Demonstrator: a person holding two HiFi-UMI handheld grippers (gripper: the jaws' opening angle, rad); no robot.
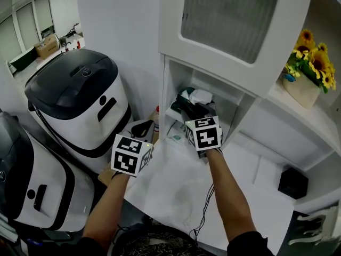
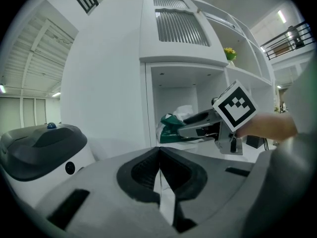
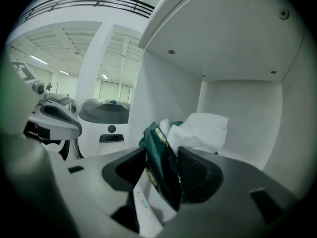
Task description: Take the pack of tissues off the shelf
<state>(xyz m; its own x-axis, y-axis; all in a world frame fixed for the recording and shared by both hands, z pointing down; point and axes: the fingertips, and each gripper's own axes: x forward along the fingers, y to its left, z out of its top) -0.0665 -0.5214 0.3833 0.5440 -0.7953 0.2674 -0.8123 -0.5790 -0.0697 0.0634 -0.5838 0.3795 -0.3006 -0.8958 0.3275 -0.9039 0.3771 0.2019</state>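
The pack of tissues (image 1: 193, 97) is dark green with a white tissue sticking out, and it lies in the open shelf compartment (image 1: 171, 112) under the cabinet door. My right gripper (image 1: 195, 109) reaches into that compartment. In the right gripper view the green pack (image 3: 162, 168) stands pinched between both jaws of the right gripper (image 3: 161, 157), with the white tissue (image 3: 200, 130) behind it. My left gripper (image 1: 142, 128) hangs lower left, outside the shelf, with its jaws together and nothing in them. From the left gripper (image 2: 159, 153) view the right gripper (image 2: 184, 129) shows at the pack (image 2: 170, 125).
Two white and black machines (image 1: 74, 97) (image 1: 32, 188) stand at the left. A white table top (image 1: 170, 188) lies below the shelf. A pot of sunflowers (image 1: 309, 63) sits on the upper right ledge, and a black box (image 1: 292, 183) in a lower right compartment. A ribbed-glass door (image 1: 229, 15) hangs above.
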